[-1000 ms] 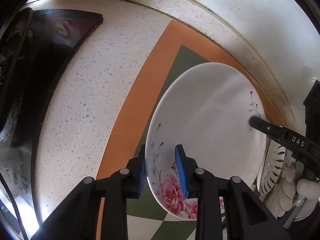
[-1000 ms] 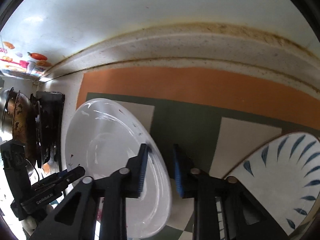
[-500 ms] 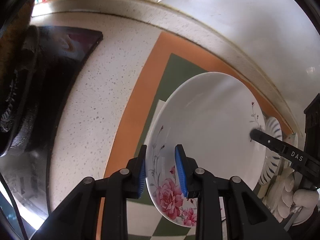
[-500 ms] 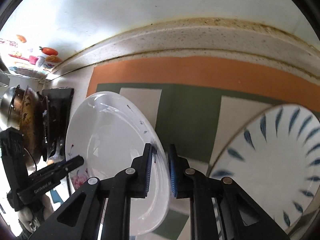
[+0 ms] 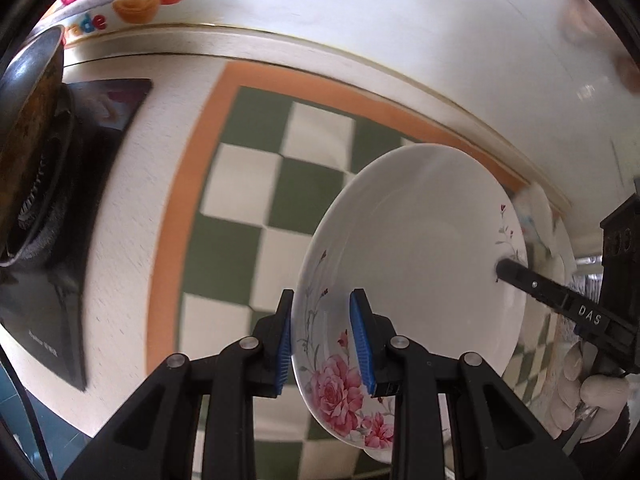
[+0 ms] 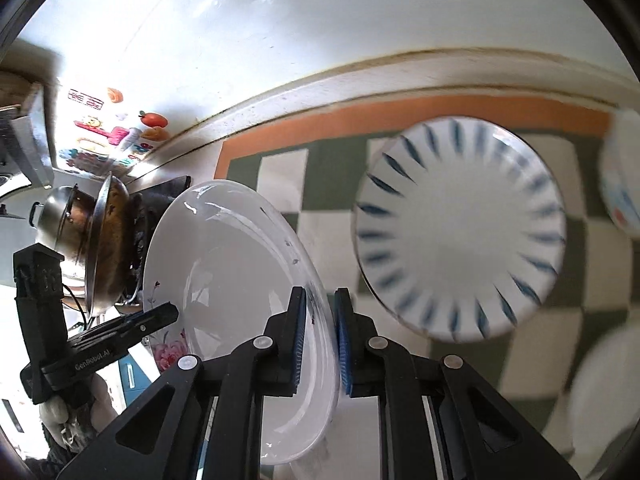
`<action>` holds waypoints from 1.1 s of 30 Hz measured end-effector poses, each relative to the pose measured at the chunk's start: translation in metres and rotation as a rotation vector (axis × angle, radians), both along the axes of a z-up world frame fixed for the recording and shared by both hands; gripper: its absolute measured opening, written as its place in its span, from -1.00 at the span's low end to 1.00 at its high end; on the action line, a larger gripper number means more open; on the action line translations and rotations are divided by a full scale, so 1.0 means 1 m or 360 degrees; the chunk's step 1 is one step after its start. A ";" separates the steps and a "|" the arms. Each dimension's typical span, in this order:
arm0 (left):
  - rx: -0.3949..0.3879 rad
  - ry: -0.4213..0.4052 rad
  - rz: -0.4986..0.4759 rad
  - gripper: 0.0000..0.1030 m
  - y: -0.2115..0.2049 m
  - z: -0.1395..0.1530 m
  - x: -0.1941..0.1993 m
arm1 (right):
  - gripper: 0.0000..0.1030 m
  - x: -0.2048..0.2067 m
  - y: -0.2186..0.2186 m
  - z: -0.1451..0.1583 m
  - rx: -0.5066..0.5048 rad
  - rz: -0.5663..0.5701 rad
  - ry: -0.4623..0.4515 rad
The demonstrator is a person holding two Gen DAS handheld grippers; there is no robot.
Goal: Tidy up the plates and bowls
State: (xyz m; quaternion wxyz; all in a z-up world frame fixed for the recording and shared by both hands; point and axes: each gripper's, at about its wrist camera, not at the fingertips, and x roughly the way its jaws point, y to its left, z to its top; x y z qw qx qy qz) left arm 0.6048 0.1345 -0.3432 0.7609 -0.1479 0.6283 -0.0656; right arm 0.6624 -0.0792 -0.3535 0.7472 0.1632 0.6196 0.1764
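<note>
A white deep plate with pink roses point(image 5: 416, 264) is held up above the checked mat by both grippers. My left gripper point(image 5: 322, 340) is shut on its near rim by the roses. My right gripper point(image 6: 320, 340) is shut on the opposite rim; its finger shows in the left wrist view point(image 5: 560, 304). The same plate fills the lower left of the right wrist view point(image 6: 232, 280), tilted on edge. A white plate with blue dashes point(image 6: 460, 232) lies flat on the mat to the right.
A green and white checked mat with an orange border point(image 5: 256, 184) covers the counter. A black stove with a wok point(image 5: 36, 152) stands at the left. A small white bowl point(image 6: 620, 184) and another white dish point(image 6: 604, 400) sit at the far right. A white wall backs the counter.
Both grippers have lifted the rose plate higher off the mat. More of the checked mat and the whole blue-dash plate have come into view.
</note>
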 end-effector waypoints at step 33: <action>0.0173 0.0342 -0.0373 -0.50 -0.124 -0.079 -0.079 | -0.68 -0.159 -0.114 -0.071 -0.0148 -0.0102 0.0204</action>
